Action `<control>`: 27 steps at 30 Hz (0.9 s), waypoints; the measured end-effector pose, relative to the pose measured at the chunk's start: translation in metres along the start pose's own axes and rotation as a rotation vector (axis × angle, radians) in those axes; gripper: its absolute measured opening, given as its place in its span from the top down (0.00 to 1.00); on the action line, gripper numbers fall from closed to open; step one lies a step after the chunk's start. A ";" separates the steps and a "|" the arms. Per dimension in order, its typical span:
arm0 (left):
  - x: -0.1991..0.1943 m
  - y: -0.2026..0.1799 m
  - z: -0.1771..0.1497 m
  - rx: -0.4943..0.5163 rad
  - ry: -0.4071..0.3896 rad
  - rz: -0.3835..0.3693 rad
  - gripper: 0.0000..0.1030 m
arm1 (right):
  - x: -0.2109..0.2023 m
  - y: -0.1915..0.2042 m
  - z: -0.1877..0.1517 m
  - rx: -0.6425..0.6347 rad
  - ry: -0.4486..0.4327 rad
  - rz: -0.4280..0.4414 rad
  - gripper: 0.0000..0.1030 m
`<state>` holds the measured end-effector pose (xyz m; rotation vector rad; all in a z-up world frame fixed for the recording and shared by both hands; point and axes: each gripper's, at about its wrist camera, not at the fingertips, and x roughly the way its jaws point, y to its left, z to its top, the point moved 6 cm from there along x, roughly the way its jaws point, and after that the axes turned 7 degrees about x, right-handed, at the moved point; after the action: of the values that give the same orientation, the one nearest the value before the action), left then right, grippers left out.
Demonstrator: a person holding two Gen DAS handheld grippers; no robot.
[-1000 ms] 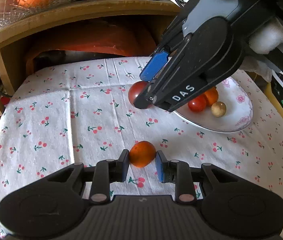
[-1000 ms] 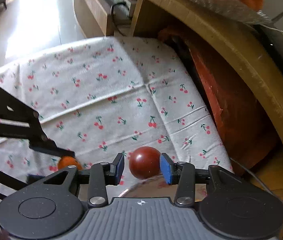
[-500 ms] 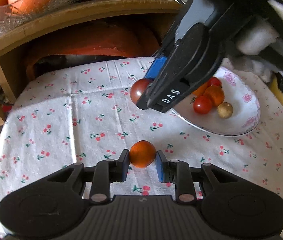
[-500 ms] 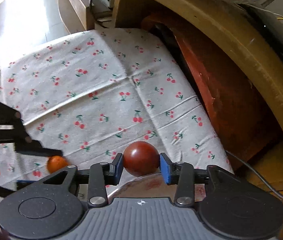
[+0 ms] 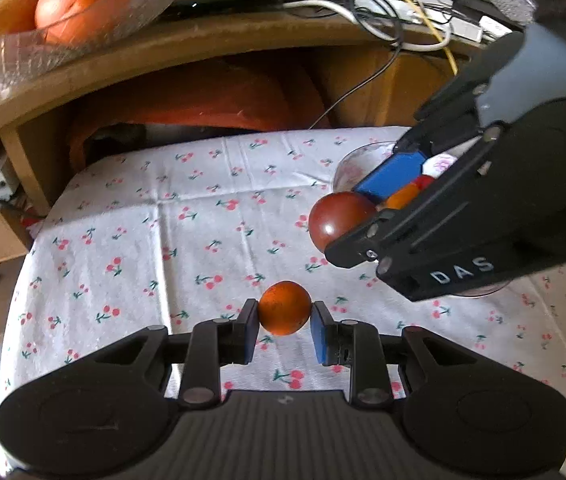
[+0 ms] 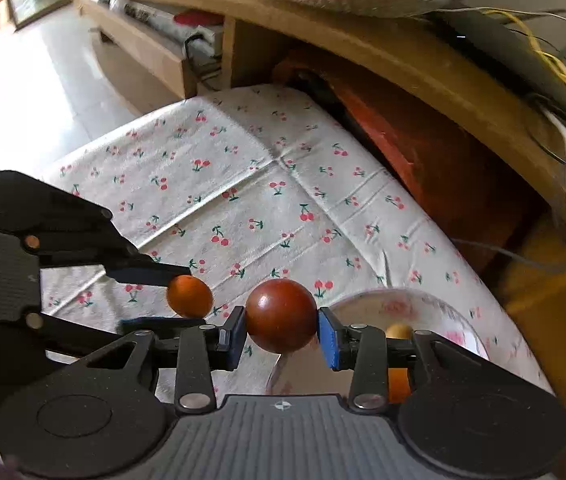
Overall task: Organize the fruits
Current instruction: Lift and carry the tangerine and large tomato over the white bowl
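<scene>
While left fingers point(image 5: 251, 330) pinch an orange fruit point(image 5: 285, 308), right fingers point(image 6: 326, 335) clamp a red tomato point(image 6: 281, 315).

Setting: a lived-in home room | low table under a white cherry-print cloth point(image 5: 187, 240) | curved wooden shelf point(image 5: 203, 40) along its far edge, carrying a clear glass bowl of oranges point(image 5: 63, 12) and tangled yellow and white cables point(image 5: 395, 12) | pale glossy tiled floor point(image 6: 35, 92) beyond the table's left edge

Cherry cloth point(image 5: 187, 248) lies open leftward; wooden shelf point(image 5: 203, 46) overhangs its far edge
</scene>
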<state>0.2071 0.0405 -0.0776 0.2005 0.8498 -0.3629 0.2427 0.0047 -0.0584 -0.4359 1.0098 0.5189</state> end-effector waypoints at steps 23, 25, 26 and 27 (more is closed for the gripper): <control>0.000 -0.077 0.036 0.149 -0.040 -0.033 0.65 | -0.058 -0.052 -0.077 0.343 -0.136 -0.163 0.68; 0.002 -0.080 0.038 0.156 -0.038 -0.027 0.65 | -0.057 -0.056 -0.078 0.349 -0.137 -0.166 0.68; 0.003 -0.081 0.038 0.157 -0.037 -0.024 0.65 | -0.057 -0.058 -0.079 0.345 -0.137 -0.174 0.68; 0.004 -0.082 0.039 0.159 -0.035 -0.020 0.65 | -0.057 -0.059 -0.080 0.340 -0.137 -0.186 0.68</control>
<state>0.2046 -0.0478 -0.0577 0.3322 0.7889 -0.4520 0.1991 -0.0997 -0.0396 -0.1847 0.8938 0.2003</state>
